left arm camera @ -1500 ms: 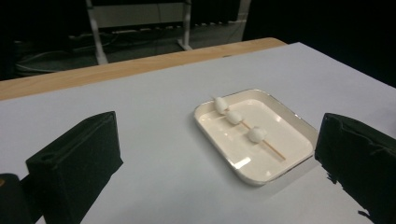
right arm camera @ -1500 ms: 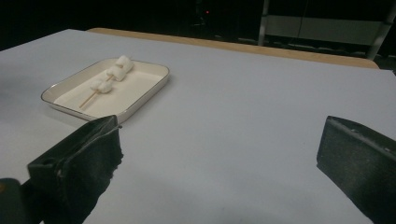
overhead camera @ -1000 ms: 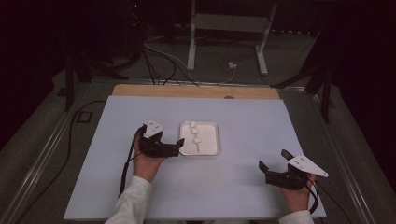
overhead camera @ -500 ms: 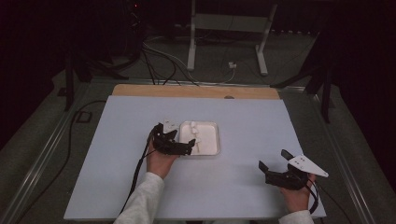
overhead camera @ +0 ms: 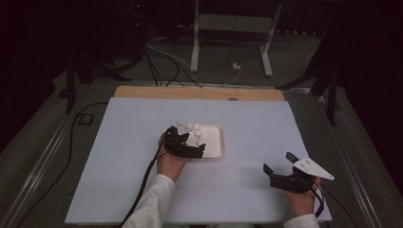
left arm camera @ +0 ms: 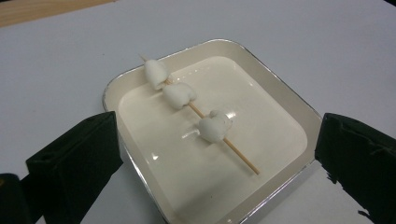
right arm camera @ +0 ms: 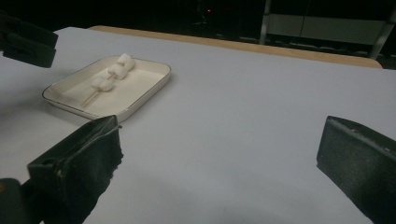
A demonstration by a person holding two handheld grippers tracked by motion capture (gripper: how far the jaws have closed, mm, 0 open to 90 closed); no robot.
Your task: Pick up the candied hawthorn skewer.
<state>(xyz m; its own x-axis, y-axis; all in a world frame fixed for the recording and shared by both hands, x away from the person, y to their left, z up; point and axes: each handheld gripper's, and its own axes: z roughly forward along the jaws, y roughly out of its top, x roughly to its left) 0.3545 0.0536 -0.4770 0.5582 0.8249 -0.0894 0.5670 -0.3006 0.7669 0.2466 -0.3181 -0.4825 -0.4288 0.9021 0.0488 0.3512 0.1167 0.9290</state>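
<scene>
Left tool spread wide, empty, I'm hovering at the tray mid-frame; skewer lies inside. Reach step: next I drop and close on the stick. Right tool open, idle lower right.

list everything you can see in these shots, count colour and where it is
tray: 1, cream-white with a shiny rim, middle of the table, between the open jaws of the left gripper
skewer: 1, pale wood, lying slantwise inside the tray
marshmallows: 3, white, threaded on the skewer, two close together near its pointed end and one farther along
table: 1, pale blue-white top with a wooden strip along the far edge
frame legs: light grey, on the floor beyond the table
cables: several, dark and white, on the floor beyond the table
left gripper: 1, black, jaws open, over the near left side of the tray
right gripper: 1, black with a grey plate on top, jaws open, near right of the table, away from the tray
sleeves: 2, white, at the bottom edge
</scene>
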